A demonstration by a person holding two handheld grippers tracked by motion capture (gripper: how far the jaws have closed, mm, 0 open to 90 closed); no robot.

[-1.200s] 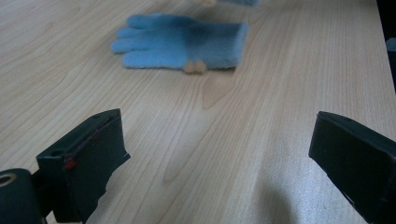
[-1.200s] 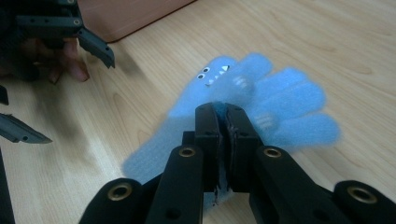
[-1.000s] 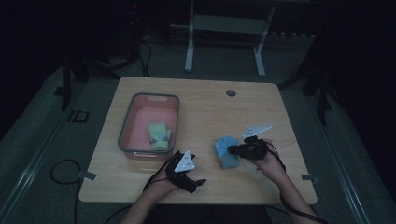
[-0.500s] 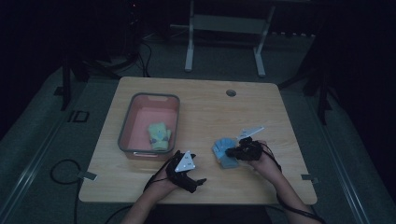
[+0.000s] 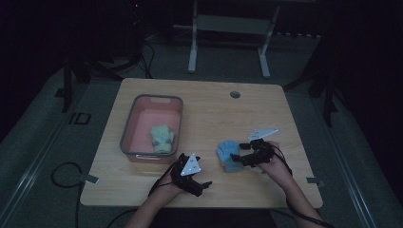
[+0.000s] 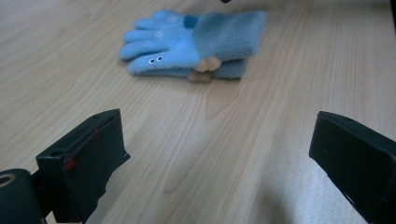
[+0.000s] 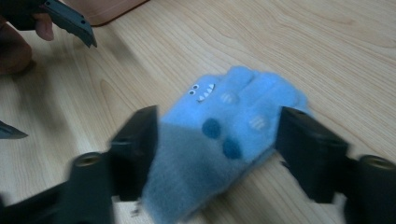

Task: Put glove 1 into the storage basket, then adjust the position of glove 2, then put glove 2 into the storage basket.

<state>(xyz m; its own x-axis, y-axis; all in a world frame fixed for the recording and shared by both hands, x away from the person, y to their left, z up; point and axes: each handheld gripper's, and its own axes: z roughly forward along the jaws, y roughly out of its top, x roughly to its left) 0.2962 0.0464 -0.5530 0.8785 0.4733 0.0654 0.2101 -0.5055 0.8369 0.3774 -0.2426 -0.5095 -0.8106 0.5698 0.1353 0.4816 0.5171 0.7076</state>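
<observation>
right tongs (image 7: 215, 154): just opening, astride blue gloves (image 7: 229, 135) | left tongs (image 6: 219, 154): spread, low over table (image 6: 196, 140)

The blue glove (image 7: 224, 135) is soft, fuzzy knit fleece with a greyer, equally nappy cuff and small stitched-on spots. It lies on a table (image 6: 196, 140) of pale wood-grain laminate, smooth with a faint sheen. The jaws of the left gripper (image 6: 219, 163) are matt black hard plastic, and the pink bin (image 5: 142, 124) looks like smooth plastic with a grey rim.

You worked in a dim room: a light wooden table (image 5: 199, 102) stood on grey carpet (image 5: 43, 142), a white metal stand (image 5: 228, 28) behind it, and cables (image 5: 62, 173) trailed over the floor.
</observation>
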